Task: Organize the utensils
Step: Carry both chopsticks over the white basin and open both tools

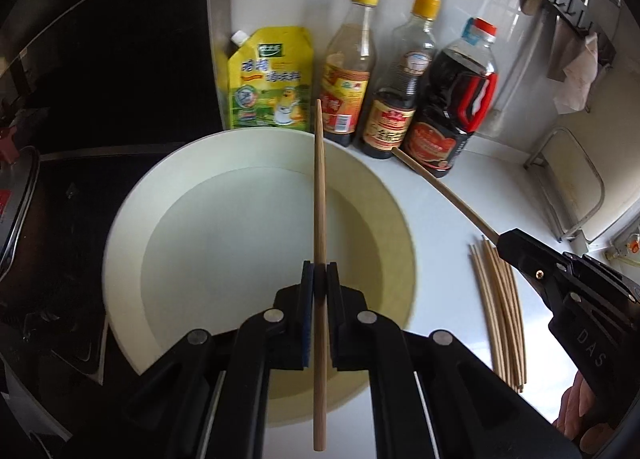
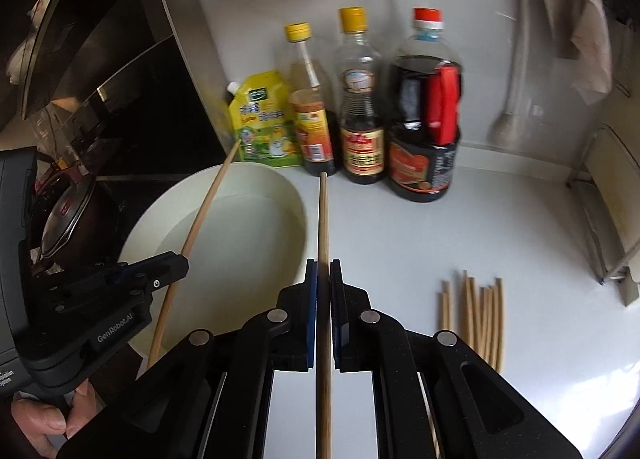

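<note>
**1 chopstick clamped in each of your grippers, above the basin**

Your left gripper (image 1: 320,271) is clenched on a chopstick (image 1: 319,187), a slim, smooth stick of pale wood. It runs straight out between the dark blue pads and back toward you past the black plastic fingers. Below it sits a round, cream basin (image 1: 132,227) with a smooth, deep bowl.

Your right gripper (image 2: 323,269) grips a second chopstick (image 2: 323,219) the same way, its tip pointing toward the sauce bottles (image 2: 360,107) along the back wall. That stick hangs over the basin's right rim.

On the white, glossy counter (image 2: 500,227), to the right of the basin and well apart from both held sticks, a loose bundle of chopsticks (image 2: 484,319) lies flat, roughly parallel. A yellow refill pouch (image 1: 272,79) stands beside 3 bottles.
</note>
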The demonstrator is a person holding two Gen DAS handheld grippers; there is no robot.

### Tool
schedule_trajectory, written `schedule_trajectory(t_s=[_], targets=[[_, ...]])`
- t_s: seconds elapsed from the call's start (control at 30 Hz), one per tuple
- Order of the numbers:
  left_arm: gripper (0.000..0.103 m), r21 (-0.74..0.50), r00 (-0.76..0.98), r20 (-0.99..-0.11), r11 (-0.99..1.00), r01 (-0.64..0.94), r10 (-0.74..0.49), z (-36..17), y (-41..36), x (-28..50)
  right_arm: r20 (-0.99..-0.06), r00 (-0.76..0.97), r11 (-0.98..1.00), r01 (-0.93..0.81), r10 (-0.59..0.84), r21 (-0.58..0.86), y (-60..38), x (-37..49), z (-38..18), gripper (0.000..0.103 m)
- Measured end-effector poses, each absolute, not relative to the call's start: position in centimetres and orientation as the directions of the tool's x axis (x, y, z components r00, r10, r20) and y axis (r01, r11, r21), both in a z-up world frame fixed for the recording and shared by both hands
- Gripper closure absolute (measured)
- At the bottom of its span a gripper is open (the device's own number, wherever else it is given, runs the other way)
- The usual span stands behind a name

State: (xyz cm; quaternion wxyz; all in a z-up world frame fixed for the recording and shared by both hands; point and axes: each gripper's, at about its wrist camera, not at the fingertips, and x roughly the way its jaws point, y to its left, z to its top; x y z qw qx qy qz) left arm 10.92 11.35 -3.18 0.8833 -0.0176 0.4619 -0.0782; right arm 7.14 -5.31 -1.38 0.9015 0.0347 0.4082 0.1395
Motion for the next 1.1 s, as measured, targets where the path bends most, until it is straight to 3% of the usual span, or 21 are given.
schedule_trajectory(t_s=[0.3, 0.63, 0.7, 0.8, 0.93, 1.1], targets=[[0.096, -0.077, 0.504, -0.858, 0.995, 0.062, -0.098, -6.9, 16.7, 14.1, -0.789, 0.538, 0.945, -0.284, 0.295, 0.159, 2.3, 11.4, -5.0, 0.097], [0.095, -0.074, 0.443, -0.893, 0.996, 0.043, -0.086, -10.5, 18.0, 15.1, -0.851, 0.453, 0.953, -0.258, 0.266, 0.161, 4.2, 13.7, -8.6, 0.097], [0.089, -0.073, 0.439, -0.895, 0.997, 0.038, -0.082, -10.7, 18.1, 15.0, -0.86, 0.436, 0.955, -0.244, 0.265, 0.171, 4.1, 14.0, -9.0, 0.097], [0.072, -0.076, 0.449, -0.89, 0.997, 0.021, -0.078, -10.5, 18.6, 14.8, -0.857, 0.436, 0.956, -0.22, 0.275, 0.195, 3.7, 13.9, -9.1, 0.096], [0.069, -0.087, 0.455, -0.887, 0.996, 0.003, -0.079, -10.3, 19.3, 14.7, -0.843, 0.46, 0.957, -0.205, 0.279, 0.205, 3.0, 13.2, -8.5, 0.069], [0.067, -0.098, 0.463, -0.882, 0.995, -0.005, -0.084, -9.6, 19.9, 14.1, -0.832, 0.486, 0.96, -0.2, 0.269, 0.194, 2.2, 12.2, -7.6, 0.068]])
